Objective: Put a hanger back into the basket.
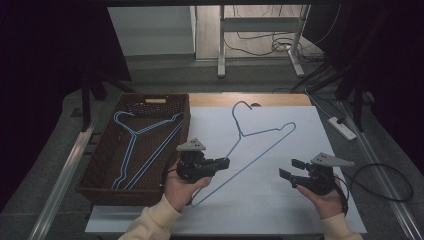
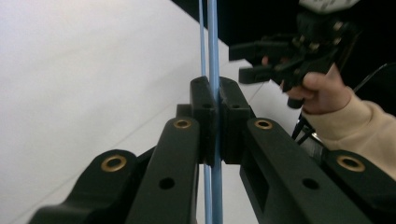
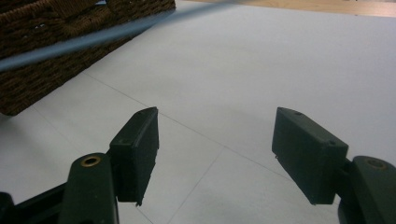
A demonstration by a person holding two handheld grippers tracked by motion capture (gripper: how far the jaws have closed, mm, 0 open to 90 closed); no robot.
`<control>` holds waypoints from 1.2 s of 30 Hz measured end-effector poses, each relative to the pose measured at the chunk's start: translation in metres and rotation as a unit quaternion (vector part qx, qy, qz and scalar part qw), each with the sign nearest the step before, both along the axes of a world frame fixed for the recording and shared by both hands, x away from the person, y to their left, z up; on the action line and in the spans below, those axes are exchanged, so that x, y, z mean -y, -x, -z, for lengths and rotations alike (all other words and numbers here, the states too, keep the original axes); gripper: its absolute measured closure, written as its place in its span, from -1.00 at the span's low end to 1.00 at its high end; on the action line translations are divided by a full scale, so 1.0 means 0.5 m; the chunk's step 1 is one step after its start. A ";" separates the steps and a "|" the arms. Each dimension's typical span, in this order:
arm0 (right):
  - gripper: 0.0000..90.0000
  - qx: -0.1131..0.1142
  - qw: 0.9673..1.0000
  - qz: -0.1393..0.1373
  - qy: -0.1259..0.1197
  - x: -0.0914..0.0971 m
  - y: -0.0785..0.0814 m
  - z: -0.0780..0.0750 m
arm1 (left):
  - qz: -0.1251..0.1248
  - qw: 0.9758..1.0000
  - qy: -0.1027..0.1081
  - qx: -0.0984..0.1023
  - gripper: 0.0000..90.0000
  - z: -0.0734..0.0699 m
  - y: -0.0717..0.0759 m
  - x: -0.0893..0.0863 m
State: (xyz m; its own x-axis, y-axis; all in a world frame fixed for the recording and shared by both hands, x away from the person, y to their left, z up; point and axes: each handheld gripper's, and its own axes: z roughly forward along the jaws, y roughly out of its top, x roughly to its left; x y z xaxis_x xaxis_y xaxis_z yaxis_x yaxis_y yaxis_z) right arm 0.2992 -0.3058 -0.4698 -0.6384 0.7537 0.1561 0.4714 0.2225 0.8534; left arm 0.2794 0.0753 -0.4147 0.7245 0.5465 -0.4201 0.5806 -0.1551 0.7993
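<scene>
At frame centre, the left tool (image 1: 223, 162) pinches the blue hanger's (image 1: 260, 131) lower wire, hook toward the top, basket (image 1: 100, 172) just left; the right tool (image 1: 291, 169) gapes empty.

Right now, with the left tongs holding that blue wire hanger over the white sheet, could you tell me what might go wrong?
1. The left tongs pinch only one thin bar of the blue wire hanger, so it may swing or slip.
2. The dark woven basket already holds blue wire hangers; the hook could snag on them.
3. The right tongs stand open, empty, giving no support.
</scene>
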 end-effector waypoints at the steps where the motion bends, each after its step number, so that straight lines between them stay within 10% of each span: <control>1: -0.29 0.000 1.000 0.000 0.002 0.000 -0.001 0.001 | 0.000 1.000 0.004 0.002 0.90 -0.006 -0.001 -0.006; 36: -0.29 -0.017 0.999 0.002 0.031 -0.002 -0.010 0.024 | -0.089 0.994 0.040 0.041 0.91 -0.084 -0.005 -0.245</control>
